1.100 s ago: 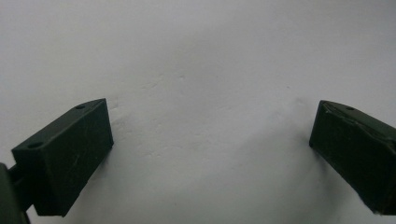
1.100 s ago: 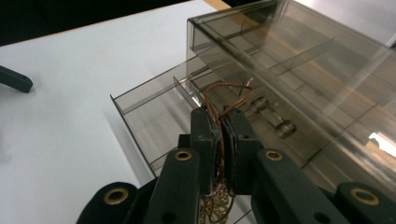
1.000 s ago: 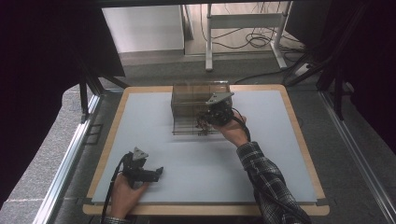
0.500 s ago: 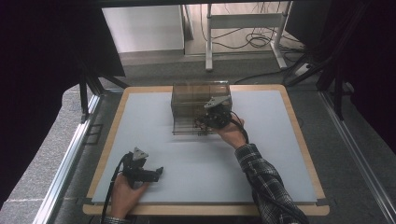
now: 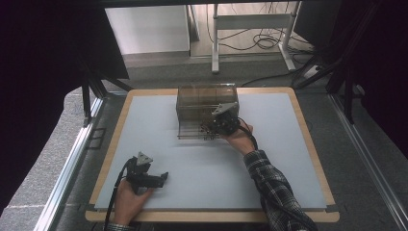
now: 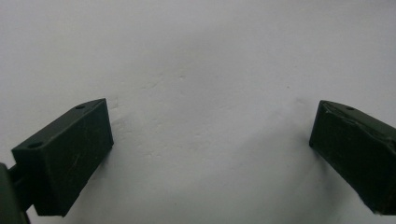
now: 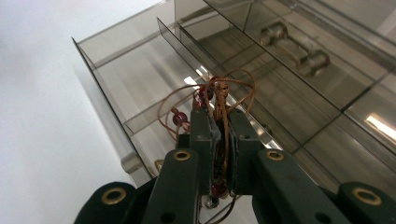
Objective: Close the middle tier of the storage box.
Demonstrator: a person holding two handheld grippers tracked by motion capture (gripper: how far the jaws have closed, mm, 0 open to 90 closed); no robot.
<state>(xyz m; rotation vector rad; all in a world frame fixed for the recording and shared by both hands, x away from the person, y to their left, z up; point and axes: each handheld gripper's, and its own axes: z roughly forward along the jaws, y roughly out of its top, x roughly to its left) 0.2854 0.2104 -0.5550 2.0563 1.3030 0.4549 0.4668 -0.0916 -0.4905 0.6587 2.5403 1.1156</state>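
Right now the right gripper (image 7: 219, 135) pinches a beaded cord necklace (image 7: 223, 100) over the smoked acrylic drawer box (image 5: 206, 103). Meanwhile the left gripper (image 6: 210, 154) rests spread wide on the surface (image 5: 159, 115), holding nothing.

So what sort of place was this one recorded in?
Probably a lab or workshop recording station: a wood-edged table with a pale mat, black curtains on both sides, and loose cables on the floor beyond a metal stand.

Table (image 5: 308, 144): pale grey top with a light wooden rim, centre of the frame. Metal stand (image 5: 250, 21): white legs, top centre. Cables (image 5: 269, 41): dark loops on the floor, upper right. White panel (image 5: 144, 29): upper left. Aluminium rail (image 5: 72, 163): lower left edge.
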